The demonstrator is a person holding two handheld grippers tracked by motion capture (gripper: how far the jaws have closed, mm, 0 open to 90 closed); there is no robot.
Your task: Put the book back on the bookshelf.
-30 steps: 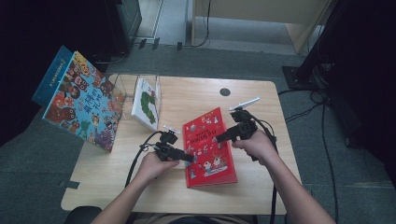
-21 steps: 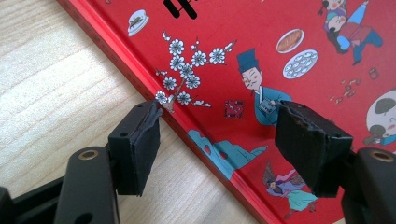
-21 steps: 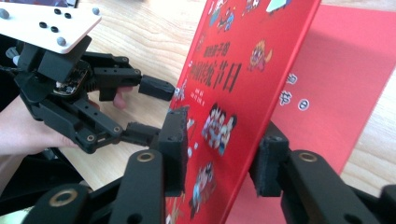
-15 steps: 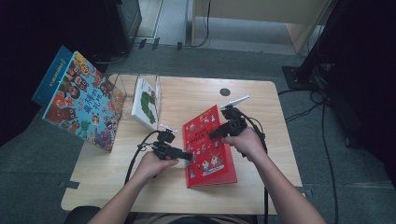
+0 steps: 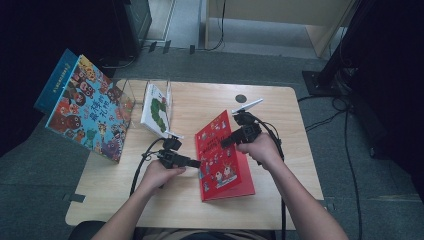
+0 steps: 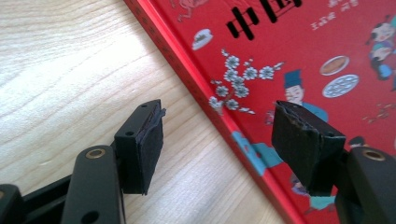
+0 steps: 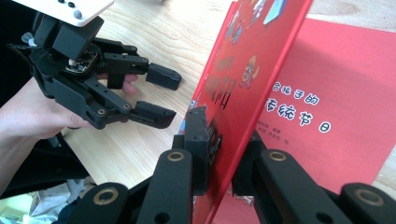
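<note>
Two grippers work at the red book (image 5: 222,155), which lies on the wooden table (image 5: 295,150). The right gripper (image 7: 219,154) comes from the book's right edge; its fingers have just been closing and pinch the raised cover. The left gripper (image 6: 217,144) rests low at the book's left edge, fingers spread. Grey floor (image 5: 380,200) surrounds the table.

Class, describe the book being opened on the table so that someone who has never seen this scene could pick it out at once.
Start at the wooden table; between the person's two hands lies a red book. The right gripper pinches its raised front cover. Unlike the white book standing in the clear holder, it lies flat and is bright red.
</note>
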